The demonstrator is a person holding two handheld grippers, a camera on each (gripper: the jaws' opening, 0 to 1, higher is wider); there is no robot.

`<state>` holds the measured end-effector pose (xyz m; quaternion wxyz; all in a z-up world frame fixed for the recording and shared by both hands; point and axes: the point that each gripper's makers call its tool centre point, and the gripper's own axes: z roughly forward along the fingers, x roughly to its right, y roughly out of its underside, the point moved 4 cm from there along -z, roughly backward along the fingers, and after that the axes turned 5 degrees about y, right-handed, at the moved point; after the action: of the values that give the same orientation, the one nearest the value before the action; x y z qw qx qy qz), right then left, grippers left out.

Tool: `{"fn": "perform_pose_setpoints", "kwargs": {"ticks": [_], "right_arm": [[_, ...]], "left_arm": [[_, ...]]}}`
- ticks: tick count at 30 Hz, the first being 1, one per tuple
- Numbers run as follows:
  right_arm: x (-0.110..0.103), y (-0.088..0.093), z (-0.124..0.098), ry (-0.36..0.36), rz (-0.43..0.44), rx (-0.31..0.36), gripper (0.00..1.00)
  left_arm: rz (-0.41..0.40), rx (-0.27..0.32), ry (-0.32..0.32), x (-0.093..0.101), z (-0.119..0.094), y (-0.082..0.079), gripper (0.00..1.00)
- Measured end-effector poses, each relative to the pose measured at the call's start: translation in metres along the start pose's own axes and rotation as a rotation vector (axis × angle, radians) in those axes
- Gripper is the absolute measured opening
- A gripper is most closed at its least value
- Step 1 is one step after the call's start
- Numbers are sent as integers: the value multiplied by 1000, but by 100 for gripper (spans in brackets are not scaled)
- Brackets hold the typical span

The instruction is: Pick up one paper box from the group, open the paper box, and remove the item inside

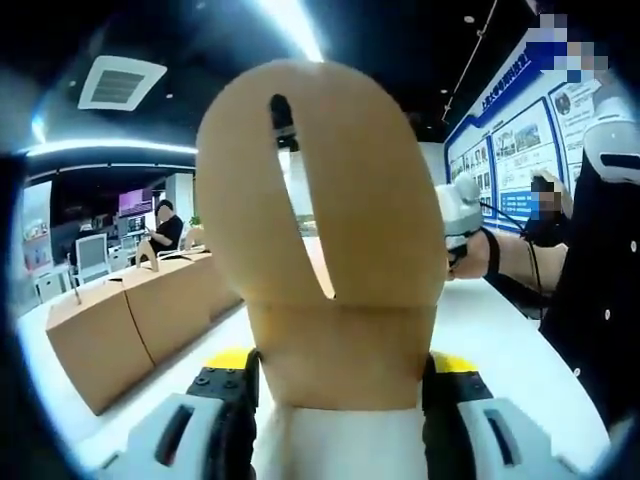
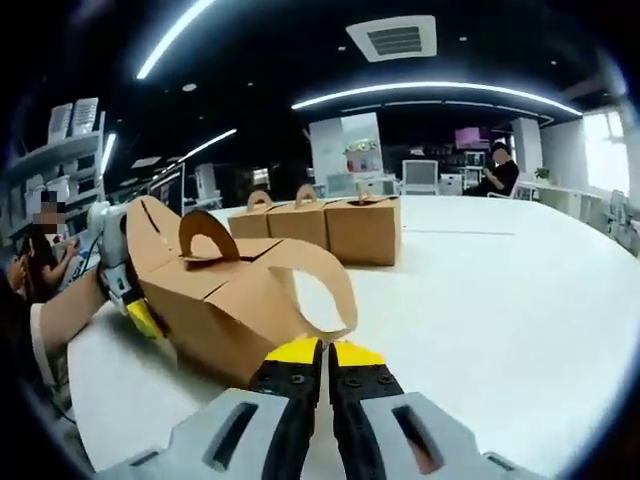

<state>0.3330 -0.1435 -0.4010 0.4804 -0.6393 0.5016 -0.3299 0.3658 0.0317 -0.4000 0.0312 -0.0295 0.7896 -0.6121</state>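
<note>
Held paper box [image 1: 330,240]: in the left gripper view its rounded flap blocks the middle of the scene; its lower part runs off the bottom edge between the left claw [image 1: 340,385] jaws, contact points hidden. Contents not visible.
Right claw [image 2: 325,365]: jaw tips close together at the box's handle loop [image 2: 320,280]; grip on the paper cannot be told.
Wall posters [image 1: 520,140]: print too small to read.
Seated person [image 2: 495,172]: far, small, blurred.

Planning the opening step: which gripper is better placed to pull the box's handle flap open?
Right, probably. The right gripper looks pinched on a handle flap of the paper box, while the left gripper clamps the box body, steadying it.
</note>
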Motion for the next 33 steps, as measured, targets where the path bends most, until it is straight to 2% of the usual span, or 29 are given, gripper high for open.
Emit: {"fn": "perform_pose_setpoints", "kwargs": {"ticks": [5, 12, 16, 21, 25, 29, 33], "right_arm": [[-5, 3, 1, -9, -6, -8, 5], [3, -3, -9, 23, 20, 29, 5], [12, -14, -20, 34, 139, 107, 5], [11, -25, -30, -7, 247, 176, 5], [9, -37, -37, -55, 313, 220, 6], [7, -50, -48, -90, 313, 268, 18], [8, -58, -57, -100, 246, 289, 25]], "left_arm": [[0, 0, 3, -1, 0, 0, 66], [-1, 2, 8, -3, -2, 1, 66], [-10, 9, 1, -6, -5, 1, 65], [-30, 29, -5, -9, -9, 0, 66], [-57, 70, 0, -7, -16, -6, 68], [-64, 85, -22, -3, -27, -10, 69], [-74, 80, -70, 6, -43, -9, 70]]}}
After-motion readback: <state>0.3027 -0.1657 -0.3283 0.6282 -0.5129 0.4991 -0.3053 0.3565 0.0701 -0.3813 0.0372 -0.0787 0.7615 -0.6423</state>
